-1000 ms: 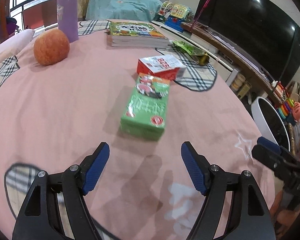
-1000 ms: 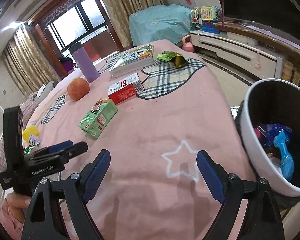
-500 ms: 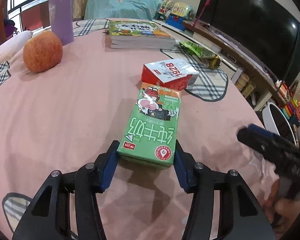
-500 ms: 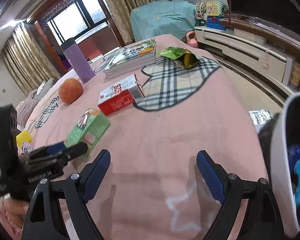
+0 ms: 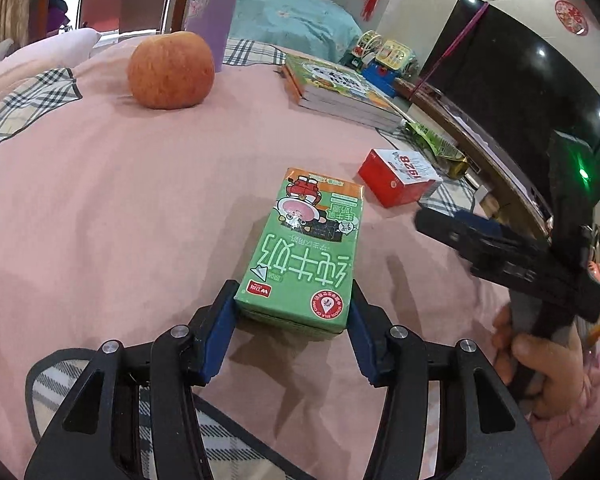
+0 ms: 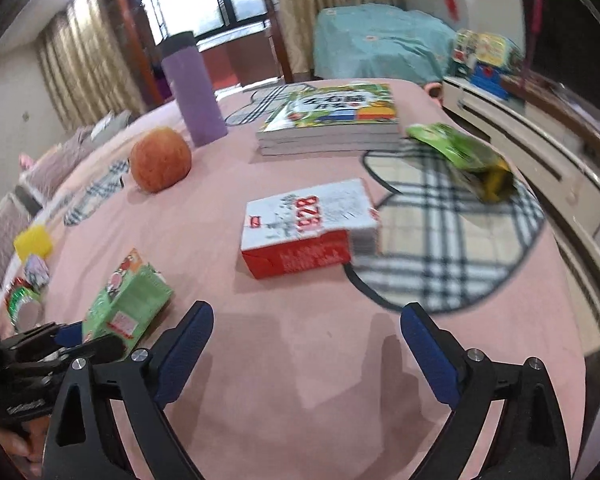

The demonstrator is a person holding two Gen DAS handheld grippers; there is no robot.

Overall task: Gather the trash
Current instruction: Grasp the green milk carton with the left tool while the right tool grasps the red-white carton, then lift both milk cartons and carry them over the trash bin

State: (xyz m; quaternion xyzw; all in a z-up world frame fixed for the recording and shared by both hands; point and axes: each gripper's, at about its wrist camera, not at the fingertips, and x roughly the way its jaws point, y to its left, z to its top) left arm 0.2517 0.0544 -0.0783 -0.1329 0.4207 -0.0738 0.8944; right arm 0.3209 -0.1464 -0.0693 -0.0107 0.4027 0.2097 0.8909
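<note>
Left gripper [image 5: 292, 316] now around one milk carton [image 5: 304, 256]

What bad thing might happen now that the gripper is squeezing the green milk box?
The left gripper pinches only the near end of the green milk box, so the long far end might droop or slip out when lifted. Squeezing too hard could crush it, and any milk left inside might leak onto the pink cloth. The red box lies just beyond, so a forward push might bump it.

I read "SCHOOL MILK OF CHINA" in a round red seal on the green milk carton [image 5: 300, 264]; beyond the carton, the red-and-white box [image 5: 400, 176] reads "828".
</note>
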